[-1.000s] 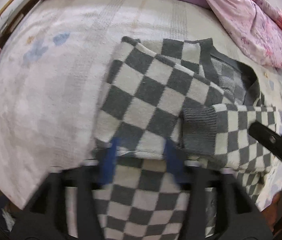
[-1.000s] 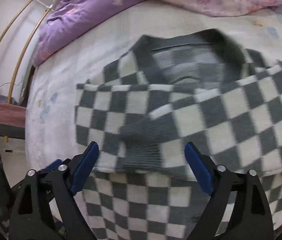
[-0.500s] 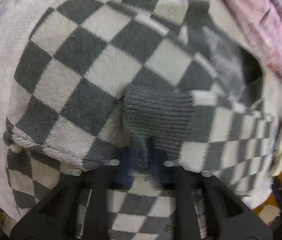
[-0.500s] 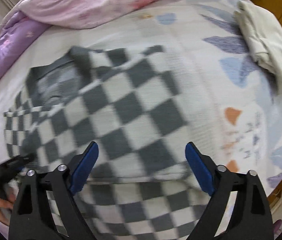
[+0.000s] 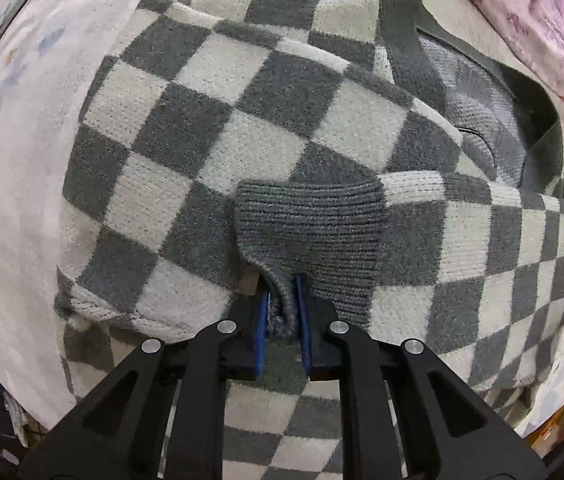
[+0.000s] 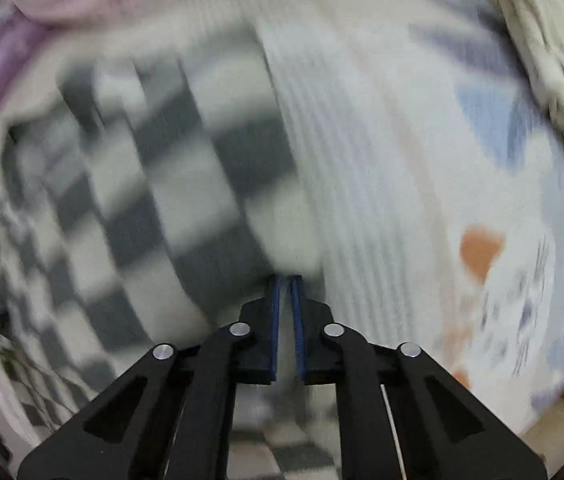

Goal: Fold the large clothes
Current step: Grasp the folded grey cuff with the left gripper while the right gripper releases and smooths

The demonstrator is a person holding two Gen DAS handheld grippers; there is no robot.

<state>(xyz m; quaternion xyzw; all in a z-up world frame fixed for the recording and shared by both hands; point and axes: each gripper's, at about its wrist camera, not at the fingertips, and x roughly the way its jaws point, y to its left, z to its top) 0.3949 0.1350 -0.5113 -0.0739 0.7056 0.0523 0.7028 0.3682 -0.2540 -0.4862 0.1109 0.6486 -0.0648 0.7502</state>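
A grey-and-white checked sweater (image 5: pixel 222 100) lies on the bed with both sleeves folded across its front. My left gripper (image 5: pixel 282 280) points down at the grey ribbed cuff (image 5: pixel 310 220). Its blue pads pinch a fold of that cuff, and the jaws are opening slightly with the knit still pressed between them. The right wrist view is blurred by motion. There my right gripper (image 6: pixel 285 278) is at the sweater's (image 6: pixel 162 184) right side edge. Its jaws are closing to a thin slit on what looks like that edge.
The sweater rests on a pale patterned bedsheet (image 6: pixel 382 160). A pink quilt (image 5: pixel 542 20) is bunched at the far right of the bed. A cream garment (image 6: pixel 542 52) lies at the sheet's upper right. The bed's edge falls away at the lower right.
My left gripper dropped close over the sweater and closed on the grey cuff. My right gripper swung right to the sweater's side edge, and its wide jaws came together.
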